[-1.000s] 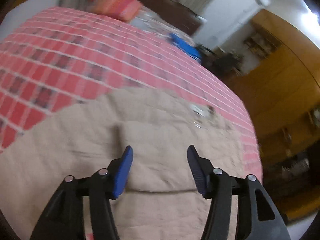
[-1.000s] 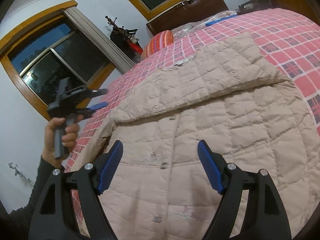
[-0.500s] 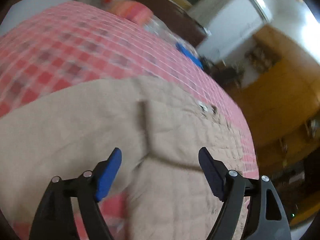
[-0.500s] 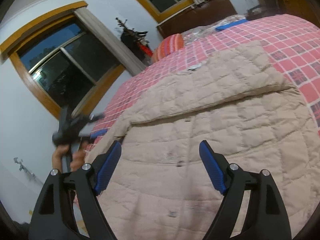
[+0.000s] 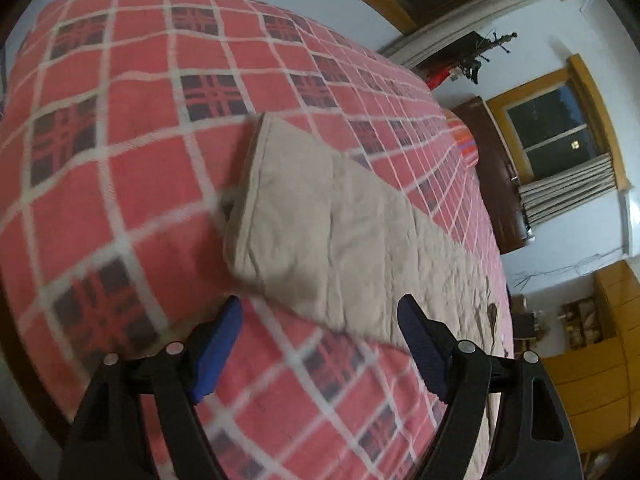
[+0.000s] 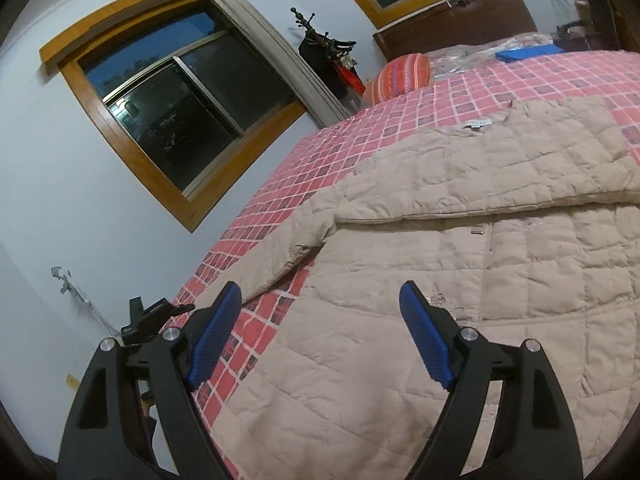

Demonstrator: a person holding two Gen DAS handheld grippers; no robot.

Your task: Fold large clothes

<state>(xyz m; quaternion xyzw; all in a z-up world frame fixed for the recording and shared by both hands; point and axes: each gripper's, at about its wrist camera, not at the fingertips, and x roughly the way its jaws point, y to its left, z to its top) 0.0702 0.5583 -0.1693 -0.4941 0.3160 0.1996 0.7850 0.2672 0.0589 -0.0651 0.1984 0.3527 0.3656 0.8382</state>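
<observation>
I see the beige quilted coat (image 6: 460, 280) lying flat on the bed (image 5: 120, 128) – my left gripper (image 5: 320, 344) hangs wide and empty just before its sleeve cuff (image 5: 256, 200), my right gripper (image 6: 320, 336) wide and empty over its front.

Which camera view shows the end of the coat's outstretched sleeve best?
The left wrist view. The sleeve lies just ahead of the open left gripper, its end plainly seen on the checked blanket. In the right wrist view the sleeve is shown only from the side, its end hidden behind the right gripper.
</observation>
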